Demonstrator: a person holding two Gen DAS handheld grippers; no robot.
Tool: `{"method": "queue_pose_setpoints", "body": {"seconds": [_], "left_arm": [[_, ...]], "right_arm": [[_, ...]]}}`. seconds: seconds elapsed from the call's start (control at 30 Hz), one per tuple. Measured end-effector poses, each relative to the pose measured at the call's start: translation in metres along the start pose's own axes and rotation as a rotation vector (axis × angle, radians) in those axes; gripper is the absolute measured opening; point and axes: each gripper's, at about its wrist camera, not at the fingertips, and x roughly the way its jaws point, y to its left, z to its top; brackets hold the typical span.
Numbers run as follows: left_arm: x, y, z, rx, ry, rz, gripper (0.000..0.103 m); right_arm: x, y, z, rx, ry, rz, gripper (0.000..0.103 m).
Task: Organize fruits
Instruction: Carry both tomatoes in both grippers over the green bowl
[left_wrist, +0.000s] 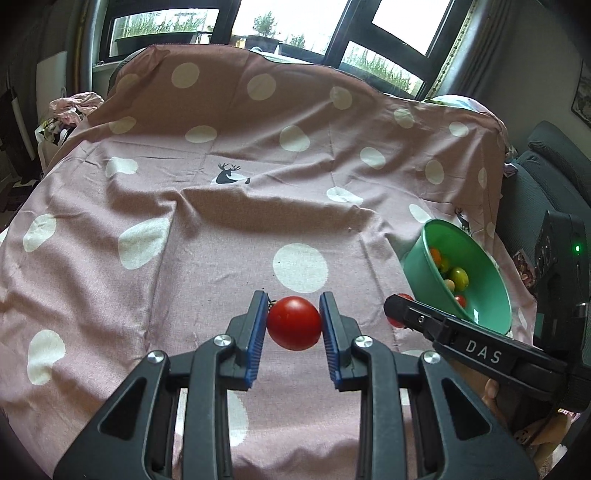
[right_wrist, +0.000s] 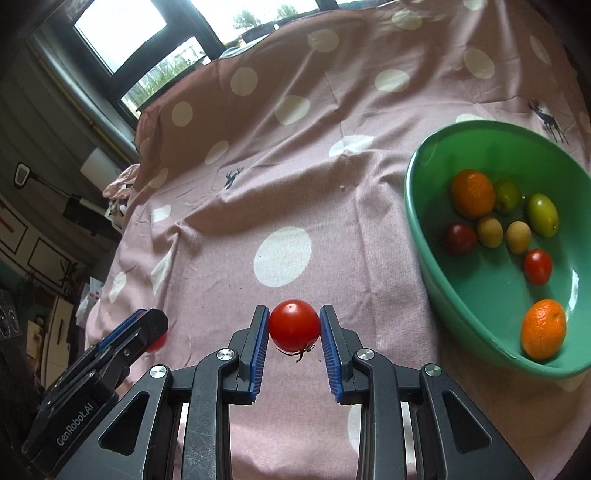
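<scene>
Fingers of my left gripper (left_wrist: 294, 323) are clamped on a tomato (left_wrist: 293, 323) at lower centre; my right gripper (right_wrist: 294, 326) likewise pinches a second tomato (right_wrist: 294, 325). Step: transport. The bowl (right_wrist: 424, 236) sits at frame right. Next, I judge, carry each over the rim, then release.

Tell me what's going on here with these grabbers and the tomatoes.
A person is sorting fruit with a handheld tool in each hand. The left tool is clamped on a red tomato, and the right tool is clamped on a second red tomato. Both are held over the pink spotted cloth. To the right sits a green bowl already holding two oranges, small red tomatoes and some green and tan fruits. Neither tomato is in the bowl yet.
</scene>
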Motion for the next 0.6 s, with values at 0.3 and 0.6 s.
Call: {"method": "queue_pose_setpoints", "body": {"seconds": [0.3,0.6], "left_arm": [[-0.019,-0.041,0.001,0.077,-0.060,-0.023,0.029],[-0.013,-0.098,0.004,0.128,-0.071,-0.100,0.029]], "right_arm": [[-0.040,-0.008,0.010,0.011,-0.108,0.006,0.030],[-0.082,-0.042,0.018,0.058,-0.203,-0.069,0.030]]}}
